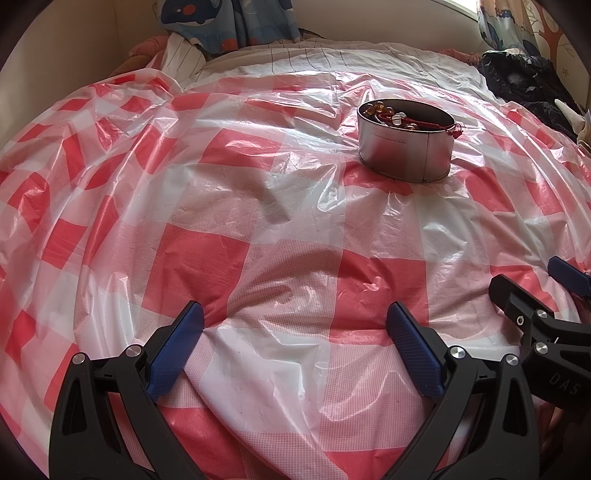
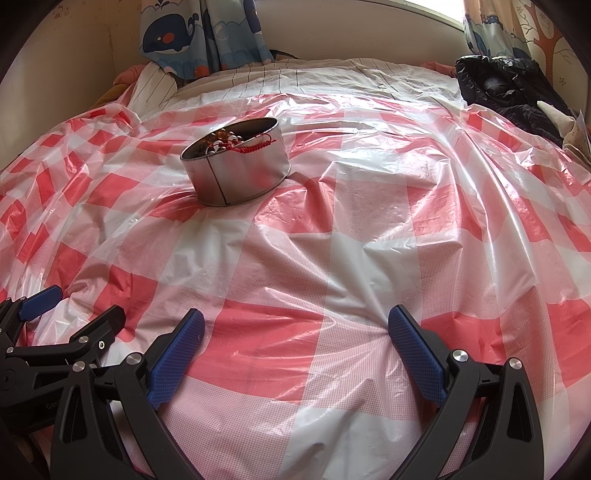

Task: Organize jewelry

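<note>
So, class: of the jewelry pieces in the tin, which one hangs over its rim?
The red braided cord bracelet: it drapes over the tin's rim, whereas the amber and clear beads lie inside.

A child's bedroom at home: a bed with a striped sheet (image 2: 258, 79) fills the view, a red-checked plastic cover (image 2: 332, 240) spread over it, whale-print curtains (image 2: 199, 33) at the far wall, dark clothing (image 2: 498, 81) heaped far right.
</note>
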The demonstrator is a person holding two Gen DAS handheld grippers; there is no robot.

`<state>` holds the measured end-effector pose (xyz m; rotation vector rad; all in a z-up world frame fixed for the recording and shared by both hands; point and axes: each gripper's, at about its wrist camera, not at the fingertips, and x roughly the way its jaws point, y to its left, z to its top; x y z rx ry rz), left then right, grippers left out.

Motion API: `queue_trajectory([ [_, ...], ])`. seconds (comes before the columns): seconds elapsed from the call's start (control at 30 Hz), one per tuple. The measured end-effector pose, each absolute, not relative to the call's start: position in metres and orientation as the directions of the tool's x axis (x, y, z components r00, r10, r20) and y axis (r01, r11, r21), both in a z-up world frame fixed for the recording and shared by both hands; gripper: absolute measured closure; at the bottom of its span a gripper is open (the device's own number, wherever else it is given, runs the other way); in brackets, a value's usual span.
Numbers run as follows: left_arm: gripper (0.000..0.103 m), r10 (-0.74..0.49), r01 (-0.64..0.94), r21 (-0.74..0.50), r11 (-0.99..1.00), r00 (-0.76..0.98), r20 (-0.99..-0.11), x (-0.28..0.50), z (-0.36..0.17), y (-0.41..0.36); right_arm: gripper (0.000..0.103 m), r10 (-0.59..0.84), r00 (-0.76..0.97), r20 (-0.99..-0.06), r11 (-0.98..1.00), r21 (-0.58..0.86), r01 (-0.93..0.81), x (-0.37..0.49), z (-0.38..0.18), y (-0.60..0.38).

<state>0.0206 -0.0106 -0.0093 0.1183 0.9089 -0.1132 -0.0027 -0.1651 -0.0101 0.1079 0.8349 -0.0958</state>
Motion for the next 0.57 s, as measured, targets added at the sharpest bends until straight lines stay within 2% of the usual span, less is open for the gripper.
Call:
queue_trajectory([
  [0.57,0.008,-0.053,0.148,0.048,0.988,0.613,-0.788,0.0180,-0.0093,-0.0047,0.008,-0.042,0.667,-0.744,0.990,0.058,0.126,-0.0023,-0.0098,-0.1656],
])
